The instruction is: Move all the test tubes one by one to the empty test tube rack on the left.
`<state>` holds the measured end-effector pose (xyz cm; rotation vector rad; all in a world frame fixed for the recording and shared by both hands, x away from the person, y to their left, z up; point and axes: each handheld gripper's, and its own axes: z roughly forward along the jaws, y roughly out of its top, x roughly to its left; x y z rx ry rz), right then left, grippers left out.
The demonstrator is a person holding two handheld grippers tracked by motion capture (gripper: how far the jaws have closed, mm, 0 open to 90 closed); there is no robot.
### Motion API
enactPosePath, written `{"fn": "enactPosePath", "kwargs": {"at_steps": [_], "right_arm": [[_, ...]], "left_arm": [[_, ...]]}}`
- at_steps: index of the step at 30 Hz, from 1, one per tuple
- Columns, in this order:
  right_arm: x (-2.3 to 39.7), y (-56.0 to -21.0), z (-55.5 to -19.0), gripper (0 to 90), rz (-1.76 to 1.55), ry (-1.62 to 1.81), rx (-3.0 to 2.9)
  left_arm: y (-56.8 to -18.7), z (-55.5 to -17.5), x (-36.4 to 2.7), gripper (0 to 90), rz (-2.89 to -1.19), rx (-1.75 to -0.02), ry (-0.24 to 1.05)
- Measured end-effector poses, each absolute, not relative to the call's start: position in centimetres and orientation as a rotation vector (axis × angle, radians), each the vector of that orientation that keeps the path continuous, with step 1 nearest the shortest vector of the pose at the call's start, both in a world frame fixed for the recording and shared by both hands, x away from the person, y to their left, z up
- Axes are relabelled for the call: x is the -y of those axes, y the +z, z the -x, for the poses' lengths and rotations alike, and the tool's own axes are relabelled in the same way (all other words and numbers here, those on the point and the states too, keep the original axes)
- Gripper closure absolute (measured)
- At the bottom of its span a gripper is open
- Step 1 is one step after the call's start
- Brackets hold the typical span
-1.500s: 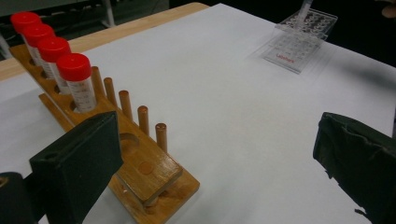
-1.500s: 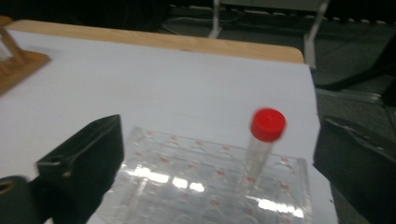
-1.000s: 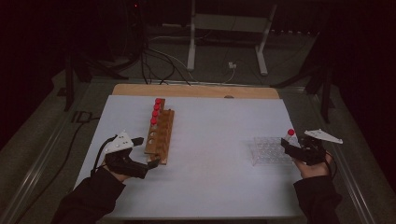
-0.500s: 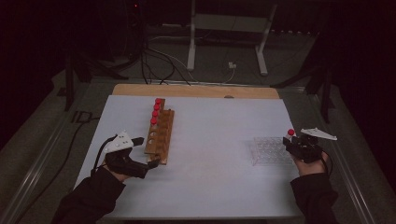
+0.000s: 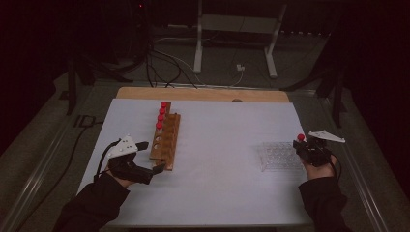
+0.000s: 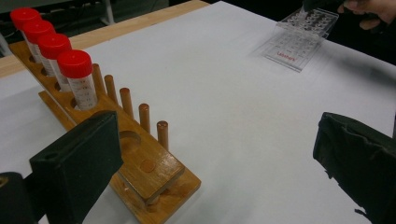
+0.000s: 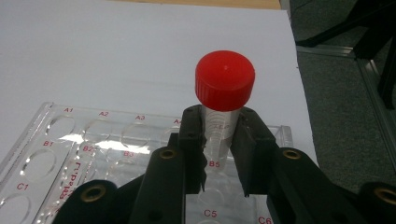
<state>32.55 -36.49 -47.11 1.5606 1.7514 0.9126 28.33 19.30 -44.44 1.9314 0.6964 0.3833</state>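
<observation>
My right gripper (image 7: 219,144) is shut on a clear tube with a red cap (image 7: 225,79); its jaws have just been closing on it. The tube stands upright over the right end of a clear plastic well rack (image 7: 70,140). In the high view this gripper (image 5: 307,147) and the tube (image 5: 300,137) are at the table's right edge, by the clear rack (image 5: 278,155). My left gripper (image 5: 151,157) is open, its jaws on either side of the near end of a wooden rack (image 5: 167,137). Several red-capped tubes (image 6: 77,74) stand at the wooden rack's (image 6: 149,168) far end.
White paper (image 5: 227,183) covers the table, with a wooden strip (image 5: 203,94) along the far edge. The near holes of the wooden rack hold nothing. Cables and a metal stand's legs (image 5: 198,53) lie on the floor beyond the table.
The right hand and gripper have shifted slightly inward around the red-capped tube. The left hand and the wooden rack have not moved.
</observation>
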Motion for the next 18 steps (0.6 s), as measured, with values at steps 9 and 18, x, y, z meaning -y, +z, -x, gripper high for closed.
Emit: {"fn": "enactPosePath", "kwargs": {"at_steps": [9, 18], "right_arm": [[36.6, -46.1, -31.9, 74.2, -1.533, 0.931, -1.737], [36.6, -44.0, -30.6, 74.2, -1.484, 0.968, -1.695]], "left_arm": [[-44.5, -28.4, -19.3, 1.9, -1.935, -0.698, 0.384], [-44.4, -28.4, -19.3, 1.9, -1.936, -0.694, 0.379]]}}
